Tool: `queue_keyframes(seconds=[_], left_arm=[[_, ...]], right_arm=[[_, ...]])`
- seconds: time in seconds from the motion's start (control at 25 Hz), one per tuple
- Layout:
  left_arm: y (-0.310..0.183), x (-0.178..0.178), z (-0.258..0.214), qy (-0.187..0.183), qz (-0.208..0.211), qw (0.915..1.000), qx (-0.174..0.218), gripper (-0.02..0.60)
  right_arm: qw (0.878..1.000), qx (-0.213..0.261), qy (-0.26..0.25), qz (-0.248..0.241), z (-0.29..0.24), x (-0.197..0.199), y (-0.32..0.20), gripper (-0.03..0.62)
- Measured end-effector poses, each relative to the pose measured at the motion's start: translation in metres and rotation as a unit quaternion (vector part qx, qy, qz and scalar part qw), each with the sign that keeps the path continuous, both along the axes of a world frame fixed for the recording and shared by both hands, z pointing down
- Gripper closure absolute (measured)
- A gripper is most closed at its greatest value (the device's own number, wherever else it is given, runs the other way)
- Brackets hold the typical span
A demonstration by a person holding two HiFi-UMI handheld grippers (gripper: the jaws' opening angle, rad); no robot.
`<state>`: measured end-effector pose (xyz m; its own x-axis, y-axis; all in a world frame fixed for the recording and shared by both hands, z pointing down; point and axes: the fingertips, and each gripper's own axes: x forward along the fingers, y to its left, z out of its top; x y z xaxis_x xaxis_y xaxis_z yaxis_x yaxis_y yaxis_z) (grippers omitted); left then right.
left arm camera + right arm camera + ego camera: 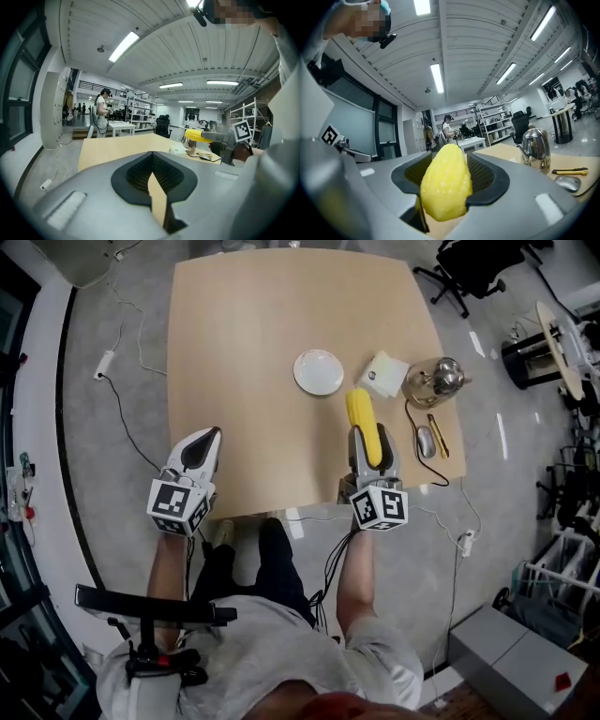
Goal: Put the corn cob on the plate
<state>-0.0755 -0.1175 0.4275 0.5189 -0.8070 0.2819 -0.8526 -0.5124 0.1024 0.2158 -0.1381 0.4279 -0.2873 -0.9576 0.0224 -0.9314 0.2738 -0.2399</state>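
Note:
A yellow corn cob [364, 426] sticks out of my right gripper [370, 442], which is shut on it above the table's front right part. In the right gripper view the corn cob [445, 187] fills the gap between the black pads [485, 176]. A small empty white plate [319, 371] lies on the table just beyond and left of the cob's tip. My left gripper [212, 435] hovers at the table's front left edge, its tips together with nothing held. From the left gripper view [151, 154] the corn cob [197, 135] shows at the right.
A white box [384, 374] and a steel kettle [436, 379] stand right of the plate. A mouse [427, 442] and a yellow tool [438, 435] lie near the right edge. The wooden table [244, 324] has bare room on its left. Cables run over the floor.

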Motion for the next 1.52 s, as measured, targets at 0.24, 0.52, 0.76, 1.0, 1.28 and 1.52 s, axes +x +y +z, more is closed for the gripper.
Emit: queue_keyframes(seconds=[0.24,0.52,0.76,1.0,1.28,1.52], left_arm=[[-0.022,-0.005,0.011,0.004,-0.014,0.9999,0.002,0.561],[-0.048,0.000,0.031,0.005,-0.023,0.9997,0.003,0.561],[-0.058,0.009,0.052,0.010,-0.019,0.9998,-0.002,0.561],[-0.067,0.013,0.079,0.012,-0.017,0.9997,-0.009,0.561],[-0.070,0.012,0.102,0.015,-0.018,0.9996,-0.018,0.561],[-0.073,0.008,0.115,0.022,-0.020,0.9993,-0.024,0.561]], right_arm=[[0.999,-0.008,0.018,-0.027,0.030,-0.017,-0.042,0.355],[0.999,-0.023,0.022,-0.043,0.066,-0.018,-0.081,0.355],[0.998,-0.035,0.022,-0.052,0.095,-0.020,-0.106,0.355],[0.997,-0.050,0.022,-0.057,0.129,-0.024,-0.121,0.355],[0.995,-0.068,0.027,-0.062,0.158,-0.027,-0.136,0.353],[0.993,-0.094,0.036,-0.059,0.179,-0.031,-0.147,0.353]])
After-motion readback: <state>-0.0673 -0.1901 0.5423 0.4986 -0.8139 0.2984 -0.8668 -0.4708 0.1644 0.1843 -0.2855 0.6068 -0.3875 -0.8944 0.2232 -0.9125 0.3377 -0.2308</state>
